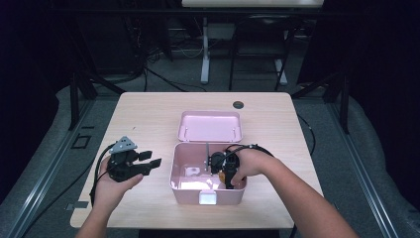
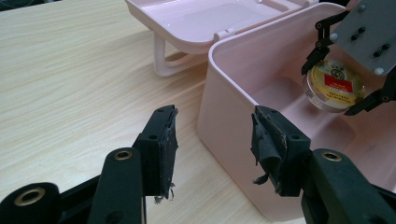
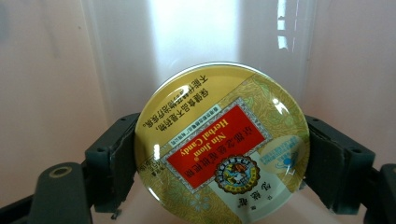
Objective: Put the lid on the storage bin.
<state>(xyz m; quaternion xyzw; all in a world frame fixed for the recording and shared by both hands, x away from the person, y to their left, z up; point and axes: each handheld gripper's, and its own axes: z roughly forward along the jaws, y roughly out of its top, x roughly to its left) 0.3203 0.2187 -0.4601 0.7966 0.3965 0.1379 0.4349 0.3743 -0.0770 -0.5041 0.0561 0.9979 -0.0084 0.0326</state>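
A round gold candy tin (image 3: 222,147) with a red label sits clamped between the jaws of my right gripper (image 3: 219,158), which is shut on it. That gripper (image 1: 224,166) reaches down inside the open pink box (image 1: 174,171) at the middle of the table. In the left gripper view the tin (image 2: 335,86) hangs inside the box (image 2: 233,93) with the right gripper (image 2: 348,77) around it. My left gripper (image 2: 212,140) is open with nothing between its jaws, just outside the box's left wall. In the high view the left gripper (image 1: 148,161) hovers left of the box.
The box's pink lid (image 1: 210,125) lies flipped open behind it, and a white latch (image 1: 207,197) is on its front wall. A dark round grommet (image 1: 238,104) sits in the table (image 1: 138,119) near the far edge. Chairs and a desk leg stand beyond the table.
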